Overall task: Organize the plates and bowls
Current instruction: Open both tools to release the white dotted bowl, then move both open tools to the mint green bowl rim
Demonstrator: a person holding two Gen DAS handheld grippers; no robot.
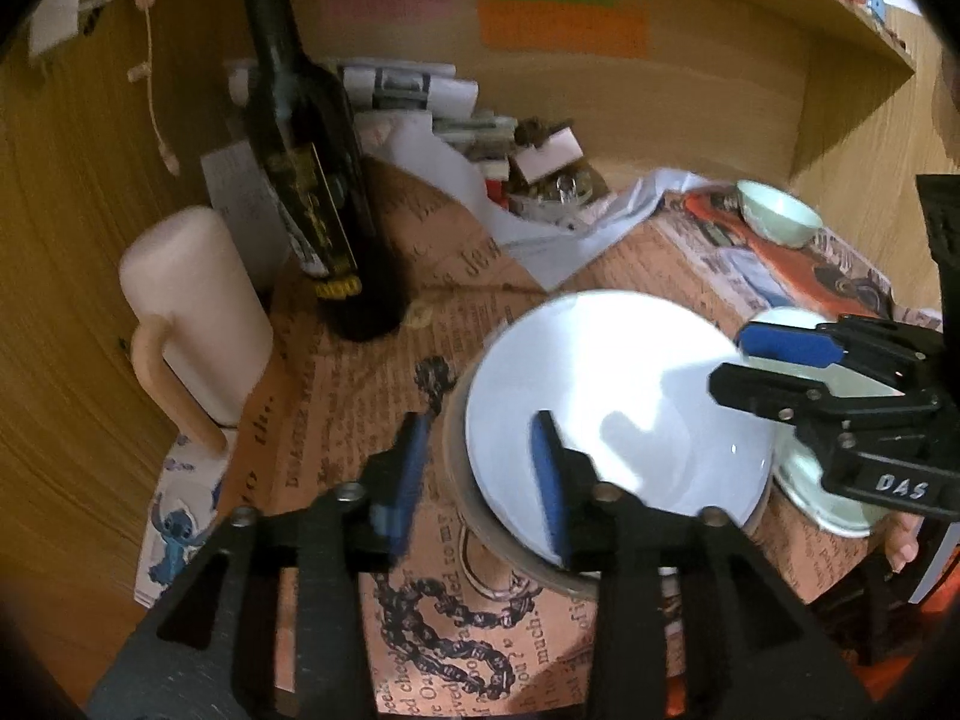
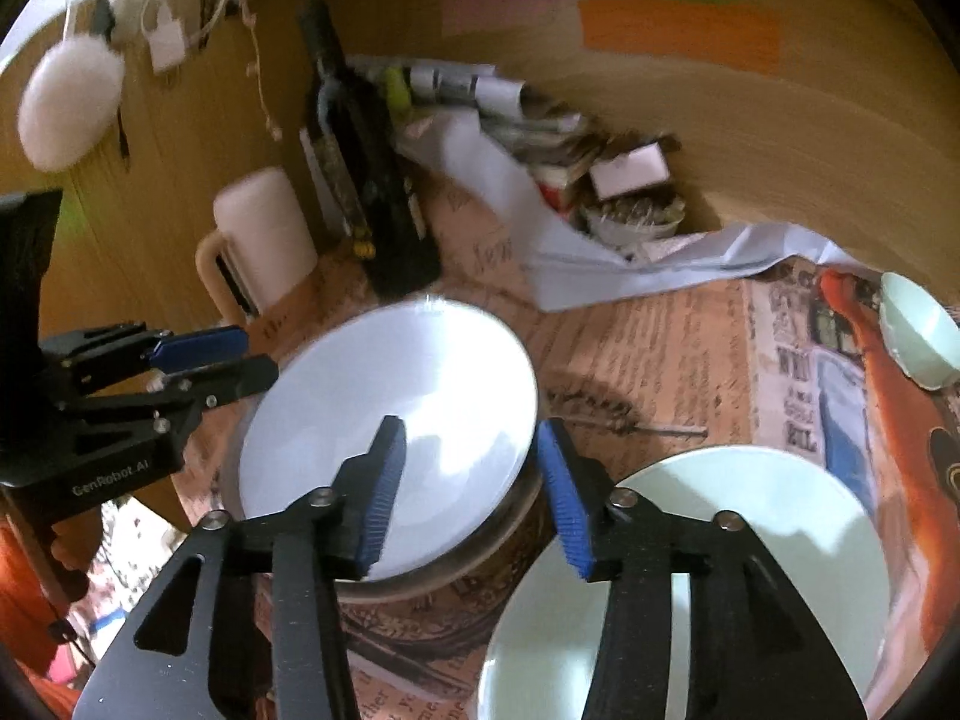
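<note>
- Plate (image 1: 618, 396), white and round, sits slightly tilted on top of a grey bowl (image 1: 480, 516) in the middle of a table covered in newspaper-print paper (image 1: 336, 396); in the right wrist view the same plate (image 2: 390, 420) rests on the bowl's rim (image 2: 420, 582).
- Left tongs (image 1: 480, 474) are spread wide, straddling the near-left edge of the plate: one blue pad hangs outside the bowl over the paper, the other is over the plate's face. Nothing is clamped between them.
- Right tongs (image 2: 468, 492) are likewise spread apart, straddling the plate's right edge, one pad over the plate, the other outside it. They grip nothing.
- Second plate (image 2: 750, 510), pale green, lies flat on the paper just right of the bowl, partly under the right tongs' frame.
- Small pale green bowl (image 1: 780, 222) stands upright well apart from the others, at the far right on an orange printed sheet (image 2: 888, 420); it also shows at the right edge of the right wrist view (image 2: 918, 336).
- Dark wine bottle (image 1: 312, 180) stands behind the plate to the left, with a pale pink mug (image 1: 192, 312), handle forward, further left.
- Crumpled white paper (image 1: 444, 180) and a pile of clutter (image 1: 540, 174) lie at the back against the wooden wall, where pink, green and orange notes (image 1: 564, 24) are stuck.
</note>
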